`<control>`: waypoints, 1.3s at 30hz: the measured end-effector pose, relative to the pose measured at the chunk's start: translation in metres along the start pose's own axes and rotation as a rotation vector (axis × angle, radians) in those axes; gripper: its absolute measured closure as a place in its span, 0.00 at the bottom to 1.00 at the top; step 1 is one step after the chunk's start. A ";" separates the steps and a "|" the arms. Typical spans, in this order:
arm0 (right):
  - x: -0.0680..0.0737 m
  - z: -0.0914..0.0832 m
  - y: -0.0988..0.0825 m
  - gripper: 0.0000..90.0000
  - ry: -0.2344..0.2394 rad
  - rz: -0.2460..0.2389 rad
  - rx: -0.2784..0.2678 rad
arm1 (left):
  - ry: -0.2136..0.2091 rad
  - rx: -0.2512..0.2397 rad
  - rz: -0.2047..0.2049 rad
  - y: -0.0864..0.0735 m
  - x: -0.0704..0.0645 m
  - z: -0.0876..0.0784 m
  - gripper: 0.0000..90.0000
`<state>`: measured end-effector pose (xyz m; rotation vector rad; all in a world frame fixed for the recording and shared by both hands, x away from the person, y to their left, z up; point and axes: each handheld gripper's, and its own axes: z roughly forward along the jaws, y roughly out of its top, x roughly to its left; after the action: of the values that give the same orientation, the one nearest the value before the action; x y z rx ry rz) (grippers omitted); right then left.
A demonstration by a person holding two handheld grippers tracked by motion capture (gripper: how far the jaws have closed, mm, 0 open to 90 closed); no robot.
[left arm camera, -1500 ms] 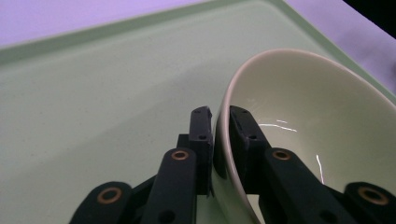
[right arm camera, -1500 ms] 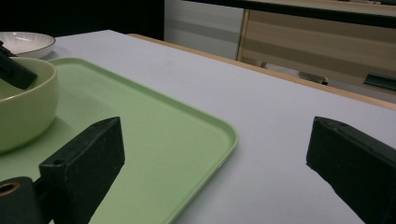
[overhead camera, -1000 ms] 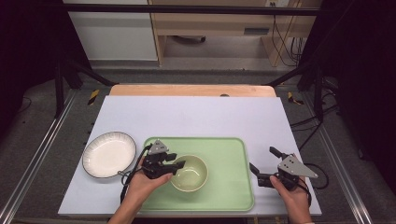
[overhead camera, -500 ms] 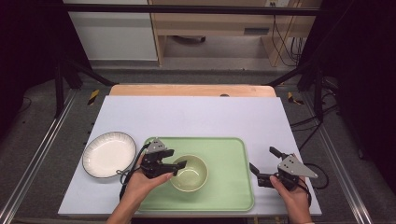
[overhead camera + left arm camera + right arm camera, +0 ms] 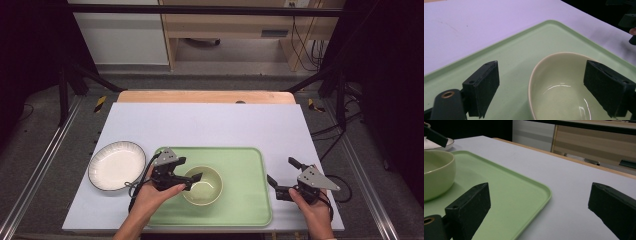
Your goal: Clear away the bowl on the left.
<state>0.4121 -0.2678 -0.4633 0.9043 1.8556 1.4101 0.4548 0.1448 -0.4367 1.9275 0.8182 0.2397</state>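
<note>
White plate (image 5: 117,165) lies left, off the tray. Left gripper (image 5: 187,176), jaws just opened wide, straddles the green bowl's (image 5: 202,185) left rim on the green tray (image 5: 240,200); careless withdrawal could tip it. Right gripper (image 5: 281,177) is open, empty.

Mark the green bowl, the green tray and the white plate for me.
green bowl (image 5: 206,186), high view, on its inner bottom.
green tray (image 5: 245,170), high view, on bare floor right of the bowl.
white plate (image 5: 116,165), high view, on its centre.

Grey floor (image 5: 45,145), wooden desk (image 5: 225,25) behind, white cabinet (image 5: 120,35), dark surroundings
</note>
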 end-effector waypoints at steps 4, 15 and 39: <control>0.000 0.000 0.000 0.05 0.000 -0.001 0.000 | -0.012 -0.007 0.011 0.000 0.000 0.000 0.14; 0.000 0.000 0.000 0.05 0.000 -0.001 -0.001 | -0.055 -0.061 0.057 0.001 -0.002 -0.005 0.11; 0.000 -0.001 0.001 0.04 0.001 0.001 -0.009 | -0.045 -0.164 0.111 -0.002 0.015 -0.036 0.09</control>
<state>0.4112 -0.2679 -0.4623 0.9002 1.8478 1.4184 0.4473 0.1811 -0.4233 1.8193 0.6430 0.3191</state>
